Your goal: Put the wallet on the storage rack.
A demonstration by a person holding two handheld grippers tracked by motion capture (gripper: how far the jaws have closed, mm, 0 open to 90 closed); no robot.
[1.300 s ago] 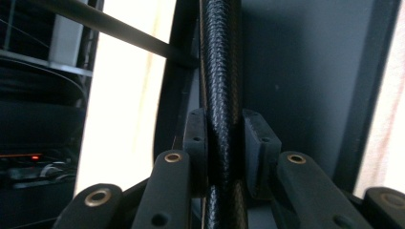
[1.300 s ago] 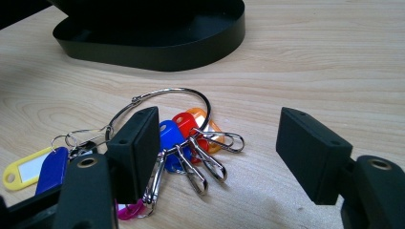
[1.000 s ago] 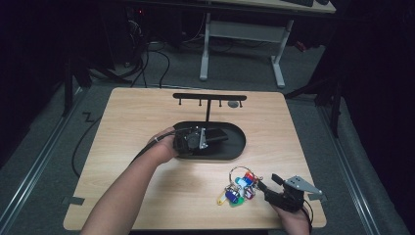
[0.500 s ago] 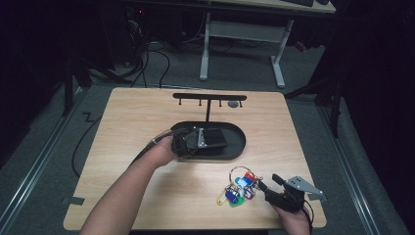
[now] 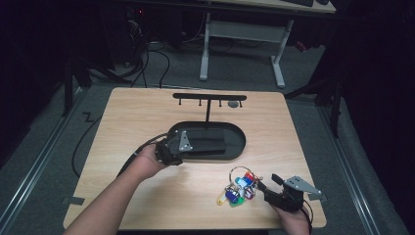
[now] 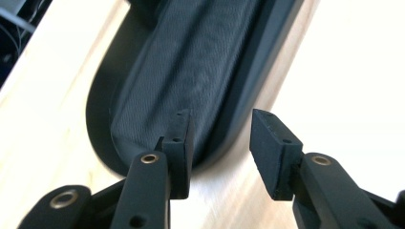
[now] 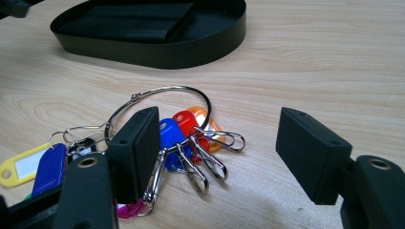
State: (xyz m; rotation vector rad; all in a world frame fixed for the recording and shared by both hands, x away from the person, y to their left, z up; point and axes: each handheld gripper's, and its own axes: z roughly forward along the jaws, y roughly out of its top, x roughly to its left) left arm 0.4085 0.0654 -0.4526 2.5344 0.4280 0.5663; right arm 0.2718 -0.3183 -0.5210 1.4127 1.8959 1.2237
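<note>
Dark floor surrounds the pale wooden bench [image 5: 147, 112], with the black oval tray [image 5: 237, 149] as my landmark, a flat black wallet [image 5: 205, 144] lying inside it. My left gripper [image 6: 218, 150] sits at the tray's near left end, jaws partly apart with nothing between them, having just been closing. My right gripper [image 7: 217, 152] rests near the tray's front right, jaws wide, around the bunch of coloured key tags [image 7: 184, 131] on its wire ring, not pressing it.
</note>
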